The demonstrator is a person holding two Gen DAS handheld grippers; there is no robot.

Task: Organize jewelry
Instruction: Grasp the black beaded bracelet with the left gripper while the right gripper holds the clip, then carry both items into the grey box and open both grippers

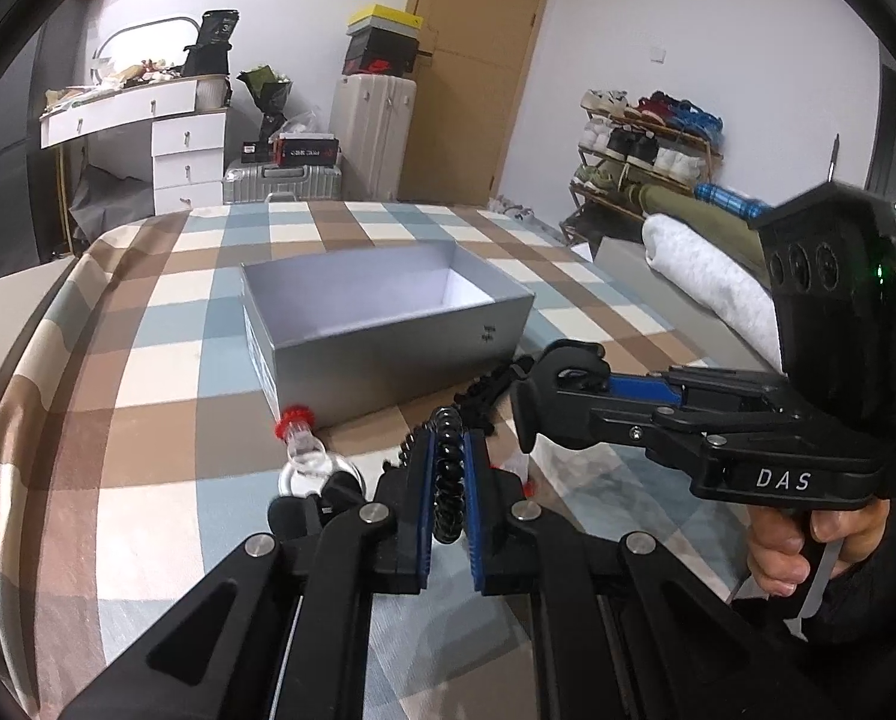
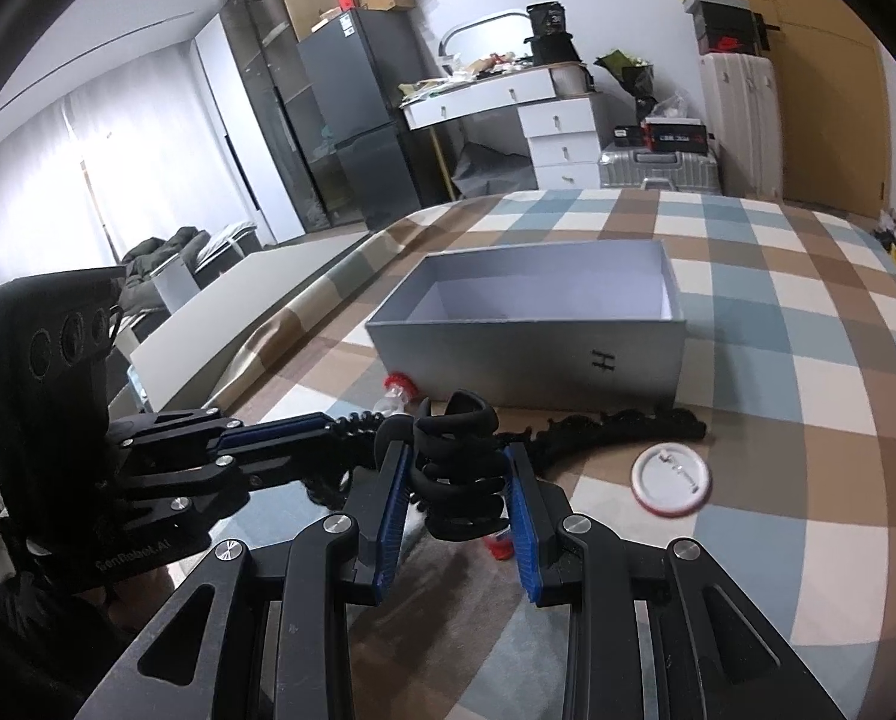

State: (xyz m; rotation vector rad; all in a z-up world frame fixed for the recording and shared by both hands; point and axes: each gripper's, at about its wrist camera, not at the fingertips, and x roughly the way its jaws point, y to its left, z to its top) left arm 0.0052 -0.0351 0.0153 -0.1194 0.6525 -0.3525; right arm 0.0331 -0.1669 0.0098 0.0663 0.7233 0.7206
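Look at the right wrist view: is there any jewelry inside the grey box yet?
No: the grey box shows only its bare pale floor, while the round badge lies outside on the checked cloth.

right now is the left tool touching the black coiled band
Touching: the left wrist view shows the left tool with both blue pads pressed against the black coiled band.

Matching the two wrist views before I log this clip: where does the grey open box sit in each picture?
Left wrist view: grey open box at centre, just beyond the left tongs.
Right wrist view: the box sits centre-right, beyond the right tongs.
Shared landmark: the white drawer unit against the far wall, also seen at.
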